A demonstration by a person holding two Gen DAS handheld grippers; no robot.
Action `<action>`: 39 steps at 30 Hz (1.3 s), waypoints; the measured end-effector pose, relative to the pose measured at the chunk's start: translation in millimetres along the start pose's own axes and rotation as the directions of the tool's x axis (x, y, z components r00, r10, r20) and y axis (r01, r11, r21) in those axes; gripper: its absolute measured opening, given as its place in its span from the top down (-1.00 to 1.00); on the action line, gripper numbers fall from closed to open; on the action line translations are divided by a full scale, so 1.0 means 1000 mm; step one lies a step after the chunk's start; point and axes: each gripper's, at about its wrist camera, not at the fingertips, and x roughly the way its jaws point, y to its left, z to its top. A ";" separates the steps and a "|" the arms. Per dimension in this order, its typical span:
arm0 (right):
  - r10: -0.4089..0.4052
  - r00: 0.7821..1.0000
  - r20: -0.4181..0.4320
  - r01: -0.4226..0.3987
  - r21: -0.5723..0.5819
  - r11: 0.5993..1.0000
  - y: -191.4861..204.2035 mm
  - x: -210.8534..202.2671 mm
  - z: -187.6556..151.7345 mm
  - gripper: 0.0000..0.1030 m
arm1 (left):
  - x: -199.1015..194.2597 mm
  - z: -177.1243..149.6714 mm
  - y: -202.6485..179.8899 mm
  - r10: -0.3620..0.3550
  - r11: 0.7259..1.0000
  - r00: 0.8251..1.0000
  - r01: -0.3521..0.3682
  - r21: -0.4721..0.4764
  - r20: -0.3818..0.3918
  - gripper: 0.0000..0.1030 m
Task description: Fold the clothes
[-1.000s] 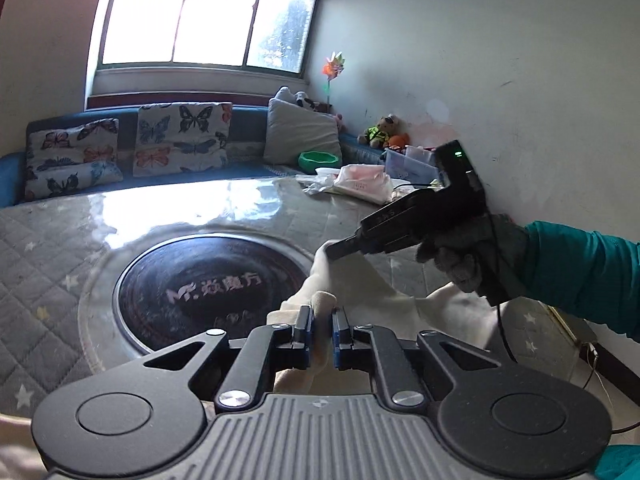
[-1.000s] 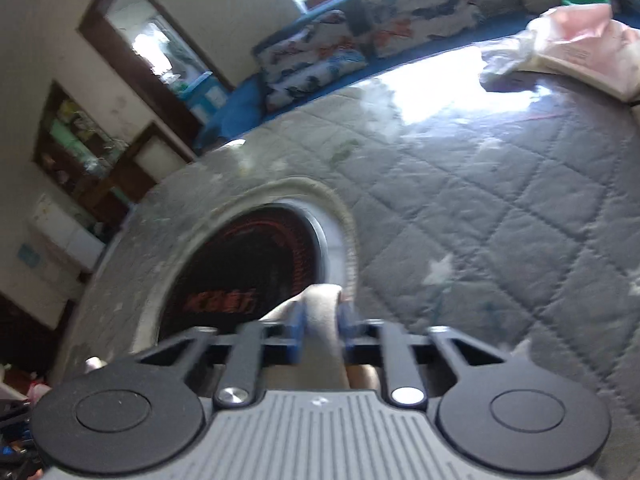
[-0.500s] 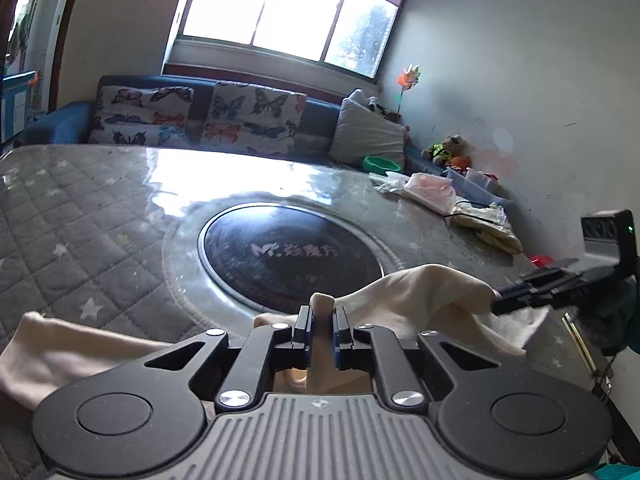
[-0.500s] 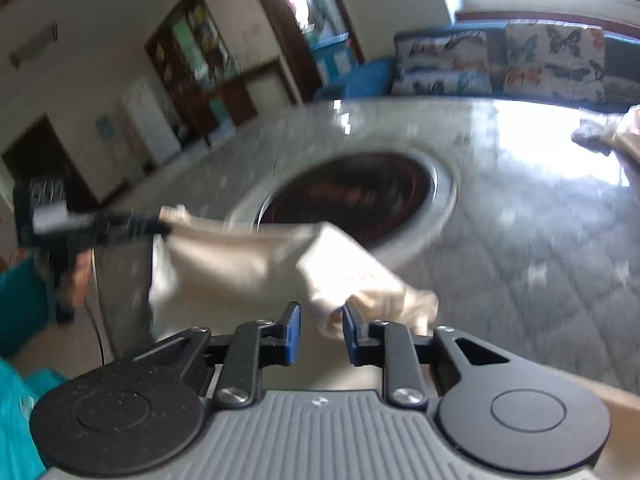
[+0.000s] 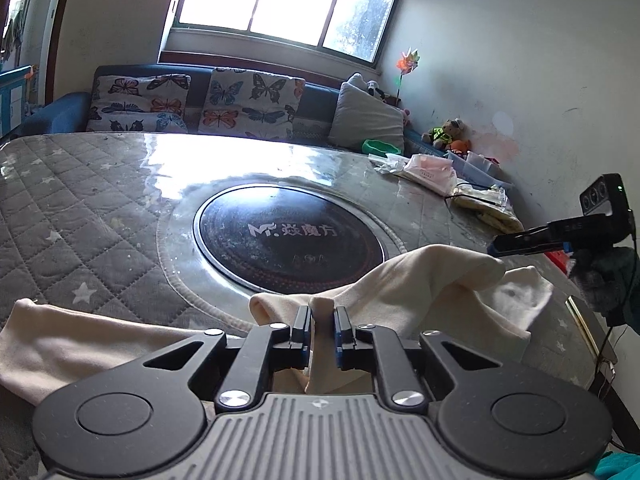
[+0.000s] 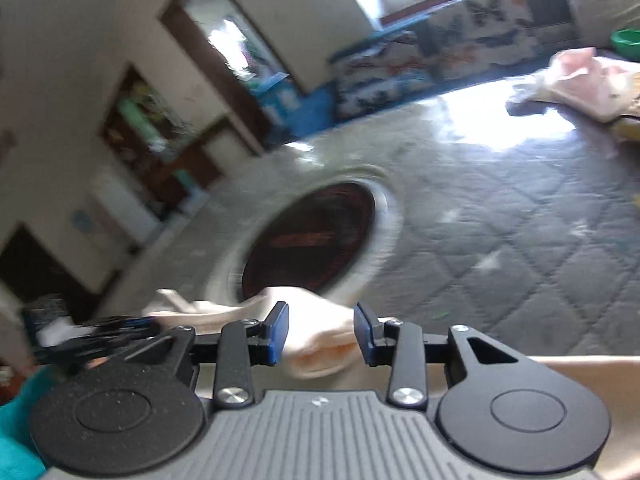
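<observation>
Lying across the near edge of the desk (image 5: 80, 208), the cream garment (image 5: 436, 280) is spreading from the left side, where a flat part is resting on the grey quilted cover, to the right side, where it is bunching up in loose folds just near the round black plate (image 5: 288, 240) set into the middle of the desk.

The left tongs (image 5: 322, 330) are gripping a raised fold of the garment; the blue pads (image 5: 303, 330) are pressing on the cloth from both sides, though the jaws are starting to ease apart. The fold is standing up between them, just nearer than the rim of the black plate.

The right tongs (image 6: 321, 332) are opening, and their pads (image 6: 279, 332) are standing clear of the cloth. A rounded lump of the garment (image 6: 316, 332) is sitting between them without being squeezed. In the left wrist view the right tongs (image 5: 496, 246) are showing at the far right as a dark beak, hovering just above the bunched right end of the garment and apart from it. A gloved hand (image 5: 604, 280) is holding them from the right.

Toward the far right of the desk, a pink bag (image 5: 430, 168) and a yellowish packet (image 5: 486, 204) are lying well apart from the garment. Behind the desk a blue sofa (image 5: 68, 114) with butterfly cushions (image 5: 252, 104) is running under the window (image 5: 288, 4). The right wrist view is blurring heavily.
</observation>
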 end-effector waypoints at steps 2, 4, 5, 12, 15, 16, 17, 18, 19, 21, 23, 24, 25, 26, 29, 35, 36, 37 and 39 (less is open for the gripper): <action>-0.028 0.999 -0.017 0.028 0.027 0.999 -0.004 0.013 0.003 0.31 | 0.002 -0.001 0.001 0.011 1.000 1.000 -0.011 -0.007 -0.004 0.68; -0.032 0.999 -0.037 0.033 0.040 0.999 -0.005 0.025 0.004 0.31 | 0.002 -0.001 0.002 0.015 1.000 1.000 -0.015 -0.015 -0.008 0.66; -0.034 0.998 -0.051 0.036 0.038 0.999 -0.004 0.031 0.003 0.31 | 0.002 -0.001 0.002 0.016 1.000 1.000 -0.016 -0.014 -0.009 0.60; -0.126 0.990 -0.071 0.114 -0.151 0.982 0.022 0.047 -0.015 0.50 | 0.005 -0.002 0.002 0.012 1.000 1.000 -0.012 -0.008 -0.023 0.42; -0.150 0.987 -0.063 0.134 -0.208 0.969 0.031 0.046 -0.019 0.55 | 0.010 -0.003 0.002 0.010 1.000 0.999 -0.011 -0.010 -0.039 0.38; -0.158 0.985 -0.068 0.139 -0.225 0.964 0.034 0.047 -0.020 0.55 | 0.011 -0.003 0.001 0.007 1.000 0.999 -0.008 -0.009 -0.042 0.35; -0.163 0.984 -0.075 0.141 -0.232 0.962 0.035 0.047 -0.020 0.55 | 0.011 -0.004 0.000 0.004 1.000 0.999 -0.004 -0.006 -0.042 0.32; -0.170 0.982 -0.080 0.147 -0.238 0.960 0.036 0.047 -0.020 0.55 | 0.011 -0.004 -0.001 0.003 1.000 0.999 -0.003 0.000 -0.041 0.32; -0.174 0.981 -0.080 0.150 -0.244 0.958 0.037 0.047 -0.020 0.55 | 0.011 -0.004 -0.002 0.001 1.000 0.999 -0.001 0.006 -0.041 0.32; -0.182 0.980 -0.080 0.156 -0.261 0.953 0.039 0.048 -0.019 0.63 | 0.013 -0.004 -0.004 0.002 1.000 0.999 -0.001 0.021 -0.042 0.36; -0.198 0.978 -0.069 0.172 -0.280 0.945 0.043 0.047 -0.015 0.78 | 0.015 -0.002 -0.007 0.010 0.999 0.999 -0.008 0.042 -0.041 0.51; -0.207 0.976 -0.061 0.182 -0.290 0.940 0.045 0.046 -0.012 0.81 | 0.017 0.000 -0.009 0.010 0.999 0.999 -0.008 0.051 -0.040 0.63; -0.217 0.975 -0.048 0.192 -0.302 0.934 0.047 0.045 -0.009 0.82 | 0.018 0.002 -0.009 0.007 0.998 0.999 -0.005 0.056 -0.041 0.67; -0.225 0.974 -0.029 0.205 -0.317 0.926 0.049 0.044 -0.005 0.83 | 0.021 0.004 -0.010 0.009 0.998 0.999 -0.006 0.064 -0.044 0.75; -0.243 0.970 0.022 0.236 -0.346 0.908 0.054 0.040 0.011 0.85 | 0.025 0.013 -0.012 0.022 0.994 0.999 -0.018 0.105 -0.035 0.79; -0.282 0.952 0.115 0.305 -0.400 0.865 0.061 0.043 0.048 0.85 | 0.040 0.059 -0.005 0.075 0.984 0.997 -0.078 0.162 0.025 0.80; -0.291 0.948 0.130 0.319 -0.404 0.857 0.062 0.046 0.055 0.85 | 0.045 0.068 -0.002 0.086 0.982 0.996 -0.090 0.168 0.034 0.80; -0.304 0.942 0.146 0.337 -0.405 0.850 0.061 0.050 0.064 0.85 | 0.051 0.077 0.002 0.099 0.980 0.994 -0.104 0.167 0.037 0.80; -0.325 0.931 0.164 0.364 -0.400 0.841 0.060 0.058 0.075 0.85 | 0.066 0.094 0.009 0.119 0.977 0.992 -0.124 0.172 0.043 0.80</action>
